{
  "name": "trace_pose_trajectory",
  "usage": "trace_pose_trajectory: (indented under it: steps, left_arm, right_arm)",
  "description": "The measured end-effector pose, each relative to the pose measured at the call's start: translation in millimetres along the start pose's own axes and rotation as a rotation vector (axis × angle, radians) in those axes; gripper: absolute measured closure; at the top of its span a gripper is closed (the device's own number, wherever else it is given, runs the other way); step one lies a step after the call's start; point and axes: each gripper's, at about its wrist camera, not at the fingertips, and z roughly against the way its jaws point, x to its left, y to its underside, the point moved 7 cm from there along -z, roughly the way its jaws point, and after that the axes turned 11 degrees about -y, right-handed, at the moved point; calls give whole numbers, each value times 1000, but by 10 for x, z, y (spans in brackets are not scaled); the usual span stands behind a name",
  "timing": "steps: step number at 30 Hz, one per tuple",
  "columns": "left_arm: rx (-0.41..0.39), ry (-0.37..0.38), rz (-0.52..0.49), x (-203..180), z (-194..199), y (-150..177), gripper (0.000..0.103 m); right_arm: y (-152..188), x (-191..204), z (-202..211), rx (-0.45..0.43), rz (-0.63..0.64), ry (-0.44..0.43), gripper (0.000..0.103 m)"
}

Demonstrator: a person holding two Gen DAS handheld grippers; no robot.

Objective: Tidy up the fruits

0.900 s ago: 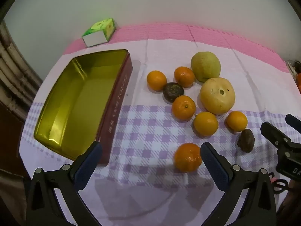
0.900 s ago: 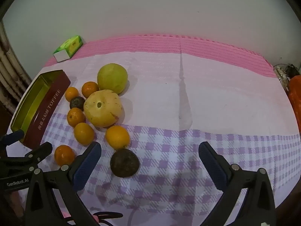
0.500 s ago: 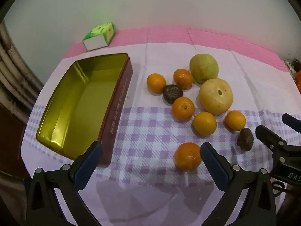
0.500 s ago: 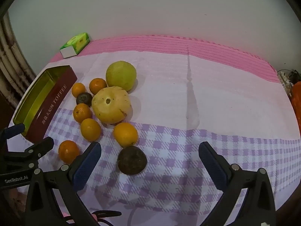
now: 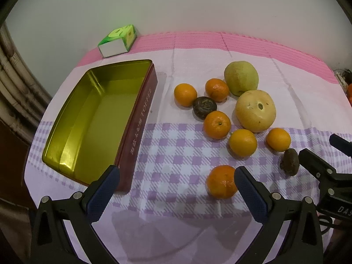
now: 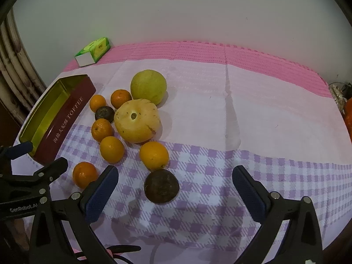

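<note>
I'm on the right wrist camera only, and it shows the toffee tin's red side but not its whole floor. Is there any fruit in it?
Observer: No. The left wrist view looks straight into the tin, and its gold floor is bare from end to end.
Operator: Is the left gripper holding anything? I only see its edge.
Observer: No. The left gripper is wide open with nothing between its pads. The nearest orange lies on the cloth just inside its right finger, not gripped.
</note>
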Motion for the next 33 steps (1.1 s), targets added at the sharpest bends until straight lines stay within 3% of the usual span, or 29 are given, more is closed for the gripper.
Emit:
trace_pose_trajectory:
  steps: [33]
  left_arm:
    - [31, -32, -25, -63, -87, 75, 0]
  right_arm:
    - [24, 11, -51, 27, 44, 34, 0]
